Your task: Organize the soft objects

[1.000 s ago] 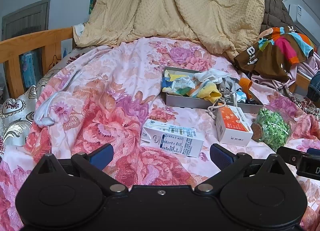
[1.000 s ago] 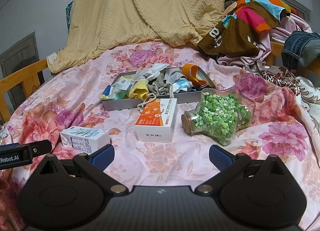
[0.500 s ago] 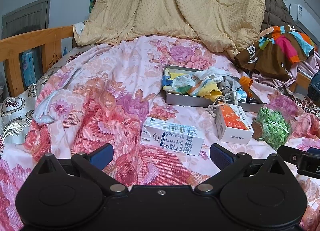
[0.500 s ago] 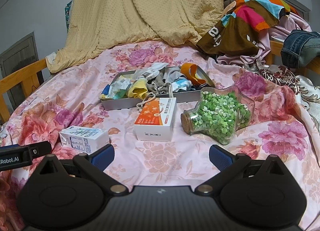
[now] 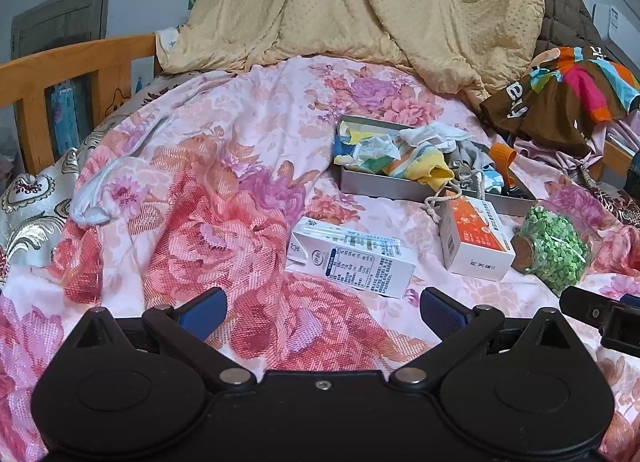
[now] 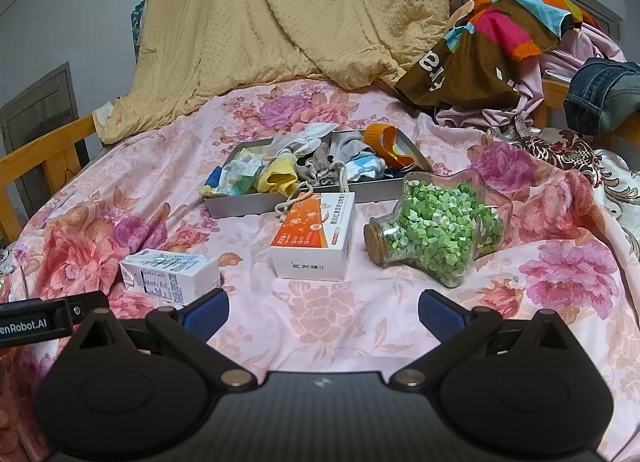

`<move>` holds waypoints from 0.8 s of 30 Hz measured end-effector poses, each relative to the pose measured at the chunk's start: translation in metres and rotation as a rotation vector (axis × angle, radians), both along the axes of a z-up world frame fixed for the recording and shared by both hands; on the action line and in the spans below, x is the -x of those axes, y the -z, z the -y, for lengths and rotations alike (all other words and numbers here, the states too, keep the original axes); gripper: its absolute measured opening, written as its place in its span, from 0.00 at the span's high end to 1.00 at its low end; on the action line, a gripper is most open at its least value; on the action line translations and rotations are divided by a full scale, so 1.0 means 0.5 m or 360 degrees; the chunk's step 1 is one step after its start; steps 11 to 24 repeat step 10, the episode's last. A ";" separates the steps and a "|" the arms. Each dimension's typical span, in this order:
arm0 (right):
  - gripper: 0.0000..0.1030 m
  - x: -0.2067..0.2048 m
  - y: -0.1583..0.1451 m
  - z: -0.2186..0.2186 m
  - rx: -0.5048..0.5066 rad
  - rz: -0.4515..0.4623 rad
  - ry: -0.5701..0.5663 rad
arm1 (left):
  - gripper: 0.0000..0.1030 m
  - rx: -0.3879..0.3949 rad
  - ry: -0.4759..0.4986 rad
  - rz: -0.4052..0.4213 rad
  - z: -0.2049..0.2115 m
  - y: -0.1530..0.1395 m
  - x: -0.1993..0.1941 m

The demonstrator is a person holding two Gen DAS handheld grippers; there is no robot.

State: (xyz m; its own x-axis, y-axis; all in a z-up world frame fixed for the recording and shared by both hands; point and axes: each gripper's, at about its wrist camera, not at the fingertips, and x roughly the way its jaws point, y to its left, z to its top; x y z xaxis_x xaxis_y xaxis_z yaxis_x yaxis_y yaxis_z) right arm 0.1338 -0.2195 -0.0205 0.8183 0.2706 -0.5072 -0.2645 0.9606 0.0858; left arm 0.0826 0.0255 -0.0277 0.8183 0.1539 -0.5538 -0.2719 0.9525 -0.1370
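Note:
A grey metal tray (image 5: 372, 184) (image 6: 236, 209) lies on the floral bedspread, heaped with soft cloth pieces (image 5: 420, 164) (image 6: 280, 176) in yellow, white, grey and blue, plus an orange strap (image 6: 386, 142). A cord (image 6: 298, 200) trails over its front wall. My left gripper (image 5: 322, 308) hovers open over the bedspread, short of a white milk carton (image 5: 352, 262). The right gripper (image 6: 322, 308) is open too, low over the sheet in front of an orange-and-white box (image 6: 314, 240). Neither holds anything.
A star-shaped glass jar (image 6: 438, 232) (image 5: 554, 246) of green paper stars lies on its side to the right of the box. A beige blanket (image 5: 360, 6) hangs behind. Piled clothes (image 6: 500, 46) sit at the right, a wooden bed rail (image 5: 72, 62) at the left.
Both grippers have drifted slightly; the objects sit marginally differently in view. Nothing was grasped or released.

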 end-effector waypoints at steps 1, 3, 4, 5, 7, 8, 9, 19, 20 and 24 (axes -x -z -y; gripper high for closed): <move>0.00 0.000 0.001 -0.001 0.0000 -0.0001 0.0000 | 0.01 -0.0004 0.0000 -0.0001 0.000 0.001 0.000; 0.00 0.000 0.002 0.000 0.0001 -0.0005 -0.0002 | 0.01 -0.0012 0.0003 0.0001 0.000 0.001 0.000; 0.00 0.000 0.002 -0.003 0.0003 -0.0009 -0.0002 | 0.01 -0.0016 0.0014 0.0012 0.002 0.002 0.003; 0.00 0.000 0.001 -0.005 0.0007 -0.0013 0.0001 | 0.01 -0.0020 0.0027 0.0019 0.002 0.001 0.003; 0.00 -0.001 0.000 -0.010 0.0018 -0.0023 0.0013 | 0.01 -0.0022 0.0044 0.0017 0.003 0.000 0.001; 0.00 -0.001 0.000 -0.010 0.0021 -0.0029 0.0018 | 0.01 -0.0021 0.0048 0.0011 0.004 0.000 0.000; 0.00 -0.003 -0.001 -0.012 0.0022 -0.0036 0.0023 | 0.01 -0.0019 0.0048 0.0001 0.005 0.001 0.000; 0.00 -0.003 0.000 -0.011 0.0024 -0.0041 0.0028 | 0.01 -0.0015 0.0047 -0.0009 0.005 0.001 -0.002; 0.00 -0.003 0.000 -0.011 0.0024 -0.0041 0.0028 | 0.01 -0.0015 0.0047 -0.0009 0.005 0.001 -0.002; 0.00 -0.003 0.000 -0.011 0.0024 -0.0041 0.0028 | 0.01 -0.0015 0.0047 -0.0009 0.005 0.001 -0.002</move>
